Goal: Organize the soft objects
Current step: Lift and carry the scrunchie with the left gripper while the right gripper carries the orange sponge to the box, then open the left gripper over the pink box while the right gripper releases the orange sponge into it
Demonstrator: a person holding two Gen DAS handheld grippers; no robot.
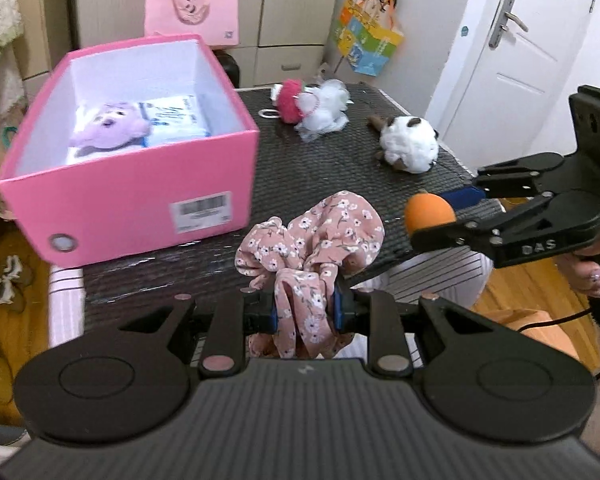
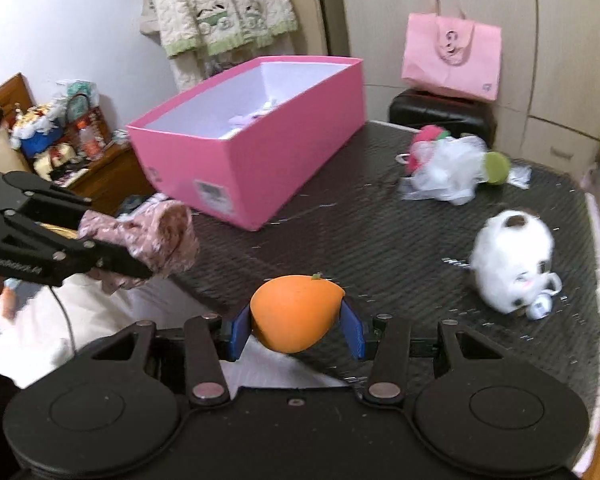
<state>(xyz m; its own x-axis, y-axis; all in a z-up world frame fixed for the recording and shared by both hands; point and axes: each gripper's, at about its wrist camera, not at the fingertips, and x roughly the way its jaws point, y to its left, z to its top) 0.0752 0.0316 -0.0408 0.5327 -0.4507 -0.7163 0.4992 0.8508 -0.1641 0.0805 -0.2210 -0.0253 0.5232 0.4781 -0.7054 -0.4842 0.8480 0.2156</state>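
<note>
Gripping a pink floral scrunchie (image 1: pixel 312 236), the left gripper (image 1: pixel 305 312) has its jaws closed narrow on the gathered lower part of the fabric; the upper loop stands free above the blue pads. The scrunchie is held off the worktop (image 1: pixel 332 168), just above its near edge and beside the near right corner of the pink box (image 1: pixel 140 196).

The right gripper (image 2: pixel 296 330) has its jaws closed on an orange foam fruit (image 2: pixel 294 312), one blue pad on each side. The fruit is also clear of the worktop, over the near edge.

The pink box stands open at the left side of the worktop. Inside it lie a purple plush toy (image 1: pixel 110 126) and a white packet (image 1: pixel 176 120), touching each other.

A white plush toy (image 1: pixel 410 144) with brown patches lies on its side near the right edge of the worktop, well apart from the box. Near the far edge, a white mesh puff (image 1: pixel 324 110) and a red puff (image 1: pixel 290 98) lie touching. In the right wrist view, a green round item (image 2: pixel 496 166) lies against the white mesh puff.

A pink tote bag (image 2: pixel 452 58) stands behind the worktop.
</note>
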